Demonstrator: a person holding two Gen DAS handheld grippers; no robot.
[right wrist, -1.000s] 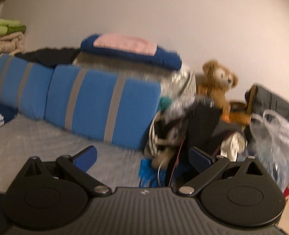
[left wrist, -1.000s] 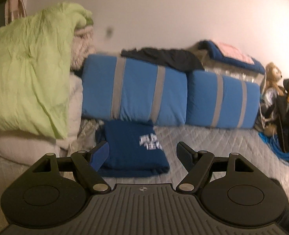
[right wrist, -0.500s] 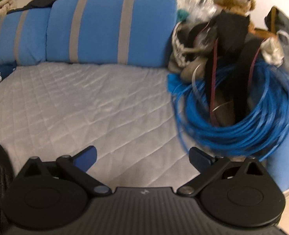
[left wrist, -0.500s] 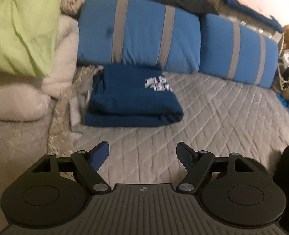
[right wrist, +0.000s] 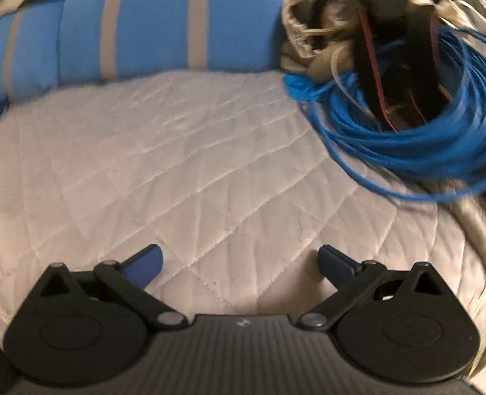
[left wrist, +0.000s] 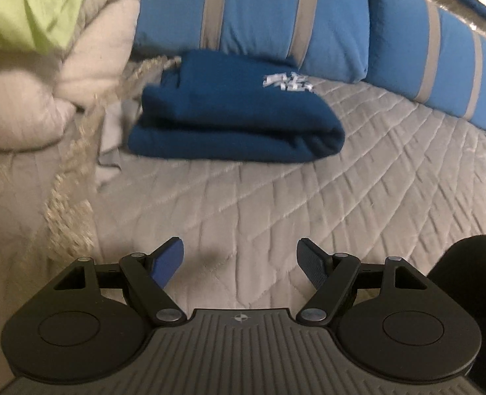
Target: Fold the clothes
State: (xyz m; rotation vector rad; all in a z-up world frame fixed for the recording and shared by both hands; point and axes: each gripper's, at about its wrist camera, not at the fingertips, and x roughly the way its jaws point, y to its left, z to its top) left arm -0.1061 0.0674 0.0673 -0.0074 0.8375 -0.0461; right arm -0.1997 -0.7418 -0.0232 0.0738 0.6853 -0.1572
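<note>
navy folded garment [left wrist: 236, 125], white print unreadable

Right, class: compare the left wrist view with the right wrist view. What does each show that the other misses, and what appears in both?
Only the left wrist view: a folded navy garment with a white print, a lime-green cover, a beige fringed blanket.
Only the right wrist view: a coil of blue cable around dark straps.
Both: the grey quilted bed cover, blue pillows with grey stripes, and an open, empty gripper, left gripper, right gripper.
</note>
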